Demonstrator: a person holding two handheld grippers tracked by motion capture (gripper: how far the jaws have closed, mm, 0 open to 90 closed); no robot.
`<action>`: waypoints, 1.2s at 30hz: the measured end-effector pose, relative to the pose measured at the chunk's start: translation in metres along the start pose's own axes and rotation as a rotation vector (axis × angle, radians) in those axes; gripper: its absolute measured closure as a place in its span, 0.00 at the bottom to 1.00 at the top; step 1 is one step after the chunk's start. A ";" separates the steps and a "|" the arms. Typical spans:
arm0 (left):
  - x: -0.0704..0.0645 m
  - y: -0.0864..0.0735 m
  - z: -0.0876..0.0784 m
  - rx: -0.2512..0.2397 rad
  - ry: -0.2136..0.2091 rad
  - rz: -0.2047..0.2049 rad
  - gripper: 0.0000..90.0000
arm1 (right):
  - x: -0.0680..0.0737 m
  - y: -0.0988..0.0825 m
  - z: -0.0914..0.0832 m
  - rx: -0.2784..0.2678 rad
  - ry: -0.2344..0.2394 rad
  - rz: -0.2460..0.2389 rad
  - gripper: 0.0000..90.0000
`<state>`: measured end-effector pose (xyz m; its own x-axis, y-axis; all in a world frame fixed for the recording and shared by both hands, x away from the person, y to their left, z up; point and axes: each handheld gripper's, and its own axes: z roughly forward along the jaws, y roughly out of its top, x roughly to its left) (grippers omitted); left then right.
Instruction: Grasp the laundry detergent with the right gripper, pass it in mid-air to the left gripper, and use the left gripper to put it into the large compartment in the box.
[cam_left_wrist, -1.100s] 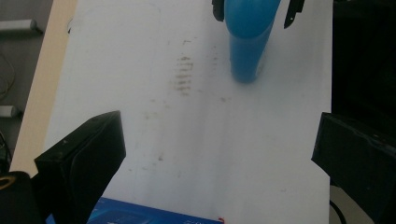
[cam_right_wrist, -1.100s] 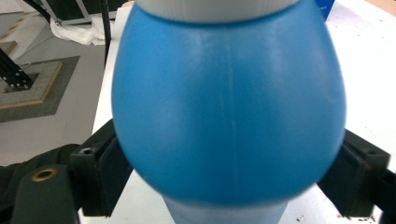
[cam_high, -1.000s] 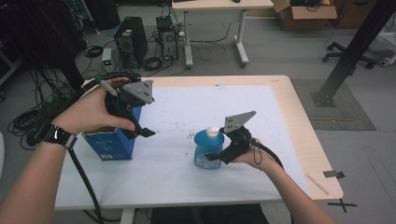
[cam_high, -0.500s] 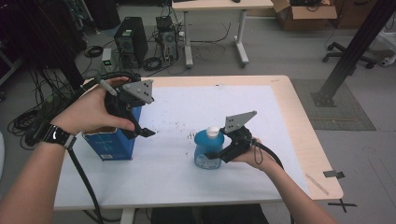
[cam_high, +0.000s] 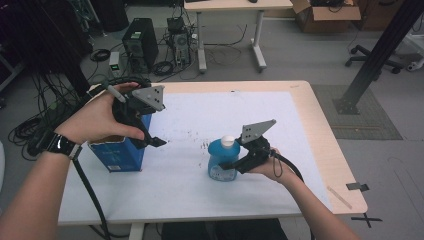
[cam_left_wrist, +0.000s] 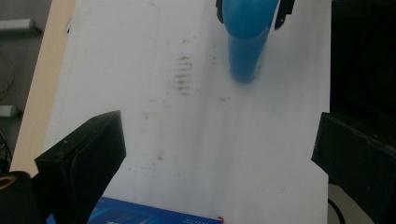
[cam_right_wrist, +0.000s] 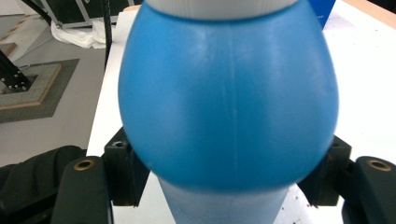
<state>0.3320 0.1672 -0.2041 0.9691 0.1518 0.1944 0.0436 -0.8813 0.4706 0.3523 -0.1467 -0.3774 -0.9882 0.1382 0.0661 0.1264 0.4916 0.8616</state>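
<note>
Your right tongs (cam_high: 231, 165) are clamped on the blue bottle (cam_high: 222, 160), one jaw on each side of its body; the bottle stands upright with its white cap (cam_high: 228, 140) on the white sheet near the table (cam_high: 320, 135) centre. Your left tongs (cam_high: 152, 143) hang wide apart, gripping nothing, above the blue box (cam_high: 120, 155) at the sheet's left edge.

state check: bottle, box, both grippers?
Round blue plastic bottle with white cap: upright on the white table sheet, capped, gripped.
Blue cardboard box: upright, top open.
Left gripper: jaws open, above the sheet, holding nothing.
Right gripper: jaws shut on the bottle.
</note>
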 end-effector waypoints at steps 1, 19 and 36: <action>0.000 0.000 0.000 0.000 0.000 -0.001 0.03 | 0.000 0.000 0.000 -0.001 0.002 0.000 0.35; -0.002 0.004 -0.001 0.002 0.001 0.008 0.03 | 0.003 -0.002 -0.001 -0.008 -0.019 -0.026 0.45; -0.001 0.012 -0.005 -0.005 0.005 0.016 0.03 | 0.001 0.005 -0.007 0.011 -0.016 -0.036 0.47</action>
<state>0.3308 0.1588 -0.1940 0.9683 0.1403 0.2065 0.0271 -0.8814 0.4717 0.3517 -0.1496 -0.3694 -0.9906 0.1341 0.0271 0.0919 0.5057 0.8578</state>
